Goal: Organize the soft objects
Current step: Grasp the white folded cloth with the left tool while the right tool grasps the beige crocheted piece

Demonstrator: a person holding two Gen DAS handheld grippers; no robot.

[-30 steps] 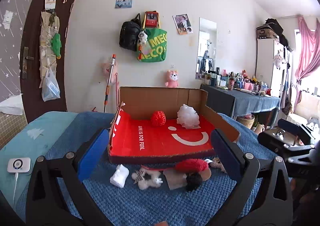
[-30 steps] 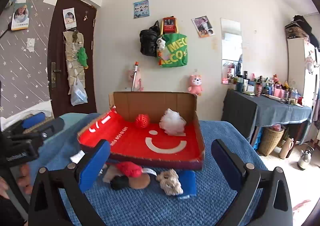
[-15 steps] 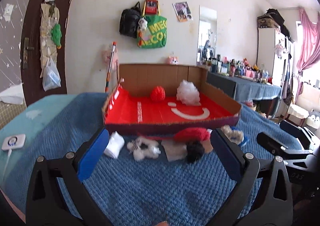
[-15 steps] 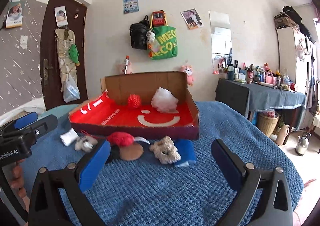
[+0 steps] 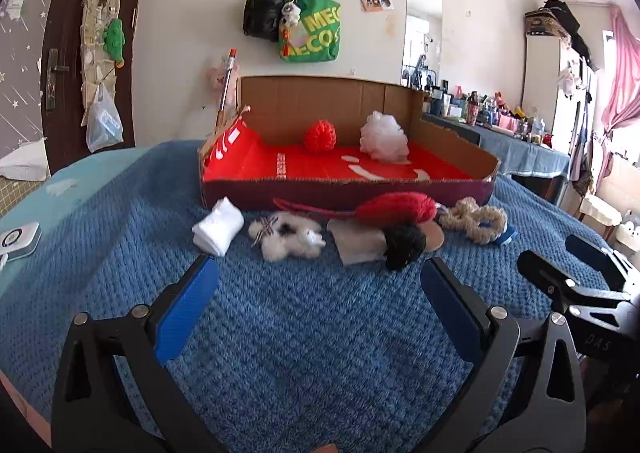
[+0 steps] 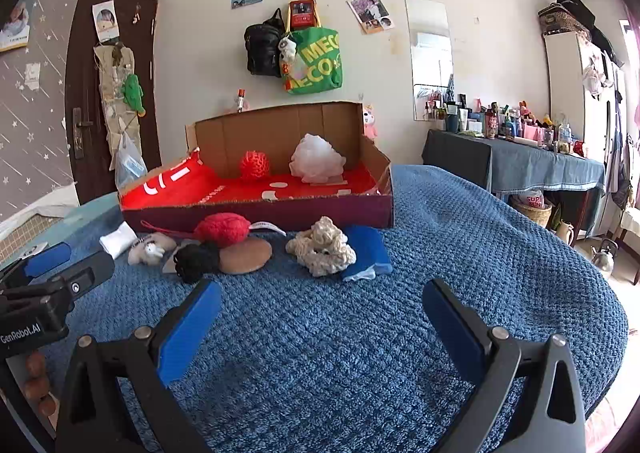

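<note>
A red-lined cardboard box (image 5: 344, 189) (image 6: 280, 209) lies on the blue blanket, holding a red knit ball (image 5: 320, 136) (image 6: 255, 165) and a white mesh puff (image 5: 383, 135) (image 6: 317, 158). In front of it lie a white cloth (image 5: 218, 226), a white plush toy (image 5: 288, 235), a red knit piece (image 5: 396, 208) (image 6: 222, 229), a black pompom (image 5: 404, 243) (image 6: 196, 261), a brown pad (image 6: 246, 257), a cream rope toy (image 5: 472, 219) (image 6: 322, 247) and a blue cloth (image 6: 368, 251). My left gripper (image 5: 318, 285) and right gripper (image 6: 320, 305) are open, low and short of the row, holding nothing.
The blue blanket (image 5: 312, 333) covers the bed. A white device (image 5: 18, 241) lies at the left edge. A cluttered dark table (image 6: 520, 161) stands at the right, with a basket and kettle on the floor. Bags hang on the back wall.
Both grippers have dropped lower and moved closer to the row of soft objects; the box now shows nearly edge-on. Both stay open and empty.
</note>
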